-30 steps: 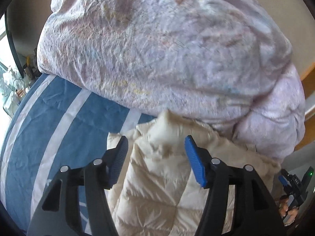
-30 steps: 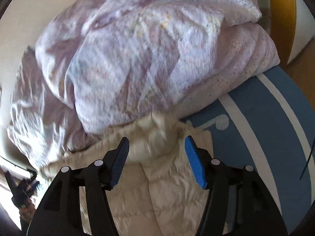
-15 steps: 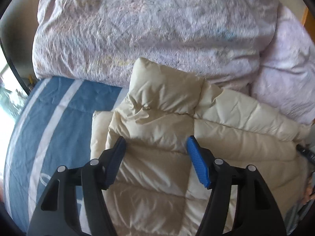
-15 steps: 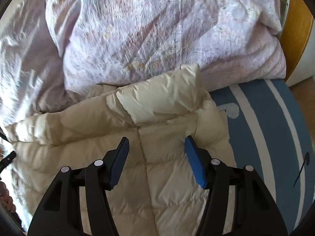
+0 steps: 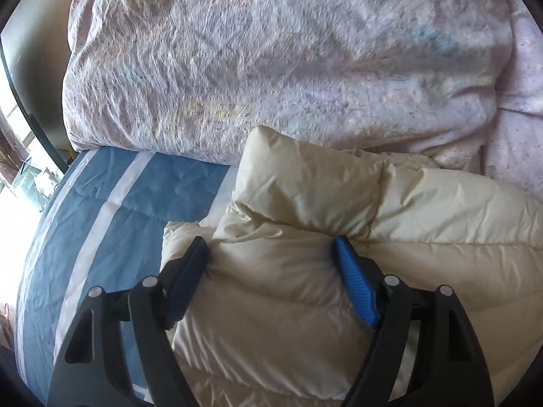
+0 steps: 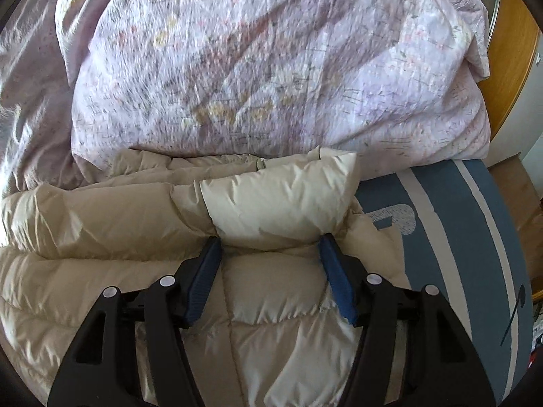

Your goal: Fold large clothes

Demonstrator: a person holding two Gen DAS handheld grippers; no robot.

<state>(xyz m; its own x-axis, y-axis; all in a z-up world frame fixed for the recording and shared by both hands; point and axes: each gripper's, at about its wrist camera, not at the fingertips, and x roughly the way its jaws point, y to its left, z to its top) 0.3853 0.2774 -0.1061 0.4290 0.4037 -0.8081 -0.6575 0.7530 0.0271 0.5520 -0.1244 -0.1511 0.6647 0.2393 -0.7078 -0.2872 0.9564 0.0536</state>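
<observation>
Two grippers sit low over the cream puffer jacket (image 5: 305, 288), which lies on the blue striped bedsheet (image 5: 112, 224) with its collar end against the lilac duvet (image 5: 271, 68) ahead of the fingertips.

Left gripper (image 5: 271, 254): jaws wide, and they have just been opening. Jacket fabric bulges up between them; the left pad touches the puffed side, the right pad stands just clear. No pinch.

Right gripper (image 6: 269, 249): jaws moderately wide, straddling the seam just below the folded collar (image 6: 278, 200). They have opened slightly; fabric lies between them, not squeezed.

Change from a second ago: the jacket was bunched and lifted at the tips; now it rests spread on the bed, collar just beyond both sets of tips.

Judgement: garment laid down and released. Next likely regrasp at a sleeve or side to begin the fold.
</observation>
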